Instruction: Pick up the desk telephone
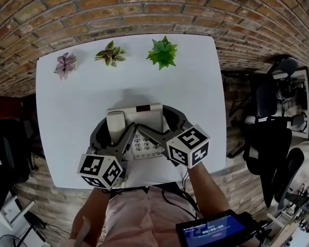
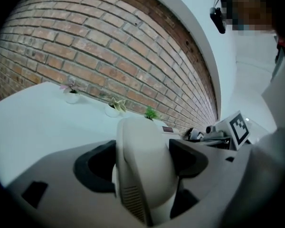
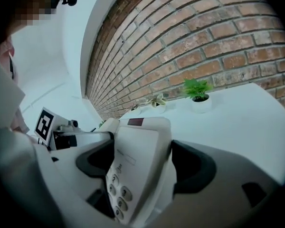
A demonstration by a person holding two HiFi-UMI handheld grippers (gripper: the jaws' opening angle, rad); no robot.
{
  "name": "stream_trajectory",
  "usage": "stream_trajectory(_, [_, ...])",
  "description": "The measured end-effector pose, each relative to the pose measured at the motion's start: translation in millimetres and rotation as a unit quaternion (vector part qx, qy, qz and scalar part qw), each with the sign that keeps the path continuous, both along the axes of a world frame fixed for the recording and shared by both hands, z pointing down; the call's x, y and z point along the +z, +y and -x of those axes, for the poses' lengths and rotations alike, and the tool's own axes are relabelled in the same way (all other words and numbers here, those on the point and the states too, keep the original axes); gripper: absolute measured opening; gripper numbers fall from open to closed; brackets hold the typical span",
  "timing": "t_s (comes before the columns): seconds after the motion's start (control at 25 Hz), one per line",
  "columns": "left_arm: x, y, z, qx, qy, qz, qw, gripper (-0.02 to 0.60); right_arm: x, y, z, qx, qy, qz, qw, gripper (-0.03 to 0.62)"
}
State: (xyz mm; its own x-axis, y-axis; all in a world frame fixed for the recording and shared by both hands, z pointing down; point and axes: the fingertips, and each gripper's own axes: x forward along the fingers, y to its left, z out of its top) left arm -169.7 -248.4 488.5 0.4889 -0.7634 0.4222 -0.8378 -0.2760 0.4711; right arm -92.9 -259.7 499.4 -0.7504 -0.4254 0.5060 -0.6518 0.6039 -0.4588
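Near the front edge of the white table point(image 1: 77, 91), about midway along it, sat the desk telephone point(image 1: 147, 118), and both tools were on it. The left gripper point(image 1: 115, 130) had its pads pressed to either side of the handset point(image 1: 116, 121), which lay along the phone's left side. The right gripper point(image 1: 162, 127) stood spread wide about the keypad point(image 3: 116, 186) half, with its pads just beside the body and no clear squeeze on it. The likeliest trouble was that a lift would take the handset out of its cradle and leave the base behind, since only the left grip looked firm. If the right jaws closed off-centre on the sloping face, the base could tip or slide towards the front edge, and the inner jaw lying over the keys might press them. The two inner jaws also sat close together over the phone and could foul each other. Beyond it the table lay bare and nothing blocked an upward lift. Along the far edge stood a purple plant point(image 1: 65, 64), a pale variegated plant point(image 1: 110, 53) and a green plant point(image 1: 162, 52), well apart from the phone, with the brick wall point(image 1: 144, 9) behind them.
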Motion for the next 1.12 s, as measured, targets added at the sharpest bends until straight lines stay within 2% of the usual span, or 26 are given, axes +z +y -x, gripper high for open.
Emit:
stream_trajectory(0.2, [-5, 5, 2, -0.011, -0.005, -0.021, 0.9997, 0.350, 12, 7, 5, -0.010, -0.020, 0.045, 0.999, 0.403])
stream_trajectory(0.4, [-11, 10, 2, -0.015, -0.008, -0.039, 0.9991, 0.350, 13, 11, 9, -0.030, -0.064, 0.079, 0.994, 0.400])
stream_trajectory(0.6, [-15, 15, 3, -0.014, -0.014, -0.057, 0.9982, 0.353, 7, 15, 9, -0.057, -0.075, 0.060, 0.994, 0.376])
stream_trajectory(0.76, [-18, 19, 0, 0.014, -0.029, -0.068, 0.9972, 0.382, 0, 19, 8, -0.060, -0.085, 0.027, 0.994, 0.370])
stream_trajectory(0.84, [-14, 23, 0, 0.032, -0.015, -0.052, 0.9980, 0.422, -2, 21, 7, -0.061, -0.089, 0.015, 0.994, 0.370])
stream_trajectory(0.92, [-10, 30, 2, 0.041, 0.021, -0.028, 0.9985, 0.460, -4, 25, 7, -0.067, -0.091, 0.004, 0.994, 0.370])
stream_trajectory(1.0, [-6, 39, 2, 0.057, 0.046, -0.012, 0.9972, 0.472, -6, 29, 10, -0.079, -0.092, -0.006, 0.993, 0.370])
stream_trajectory(1.12, [-3, 53, -4, 0.098, 0.063, -0.001, 0.9932, 0.472, -7, 32, 12, -0.085, -0.096, -0.012, 0.992, 0.370])
